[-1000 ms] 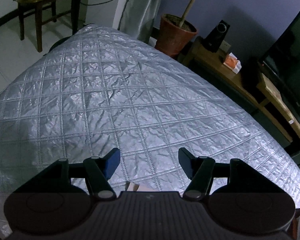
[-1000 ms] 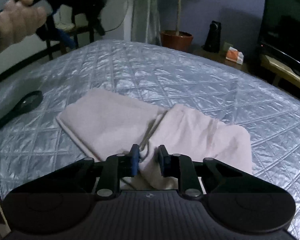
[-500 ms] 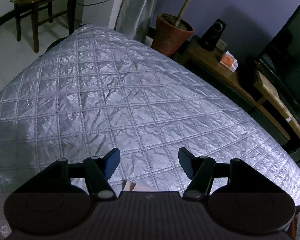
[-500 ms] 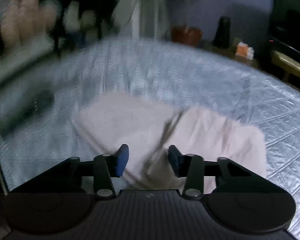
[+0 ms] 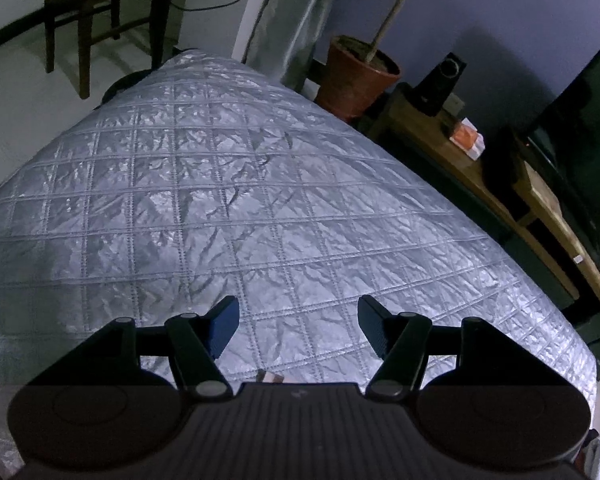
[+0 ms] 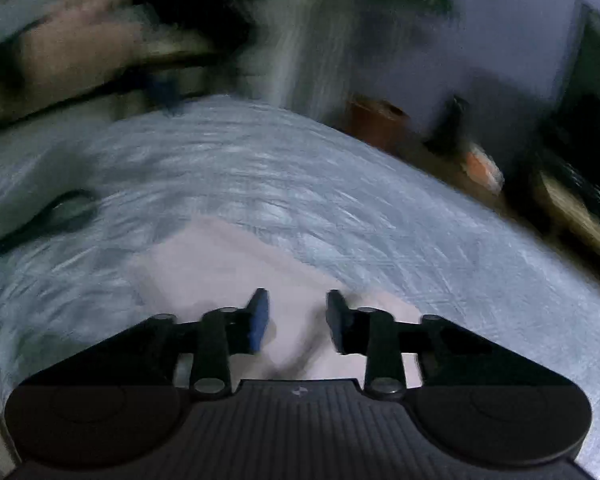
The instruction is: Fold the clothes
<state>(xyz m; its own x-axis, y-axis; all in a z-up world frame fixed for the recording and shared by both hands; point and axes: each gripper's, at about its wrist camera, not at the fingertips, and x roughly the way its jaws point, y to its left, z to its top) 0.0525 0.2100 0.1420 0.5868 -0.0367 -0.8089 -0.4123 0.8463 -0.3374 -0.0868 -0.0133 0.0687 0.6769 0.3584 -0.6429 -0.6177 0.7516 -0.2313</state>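
**Grippers hang open over folded garment**

The right gripper (image 6: 293,318), jaws apart and empty, hovers over the pale pink garment (image 6: 220,264) lying near the quilted bed cover's (image 5: 228,208) near edge; the left gripper (image 5: 298,326) gapes wide above bare quilting

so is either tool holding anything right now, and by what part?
Nothing held. Left tool is open over the bare quilt; right tool is open above the pink cloth, gripping none of it.
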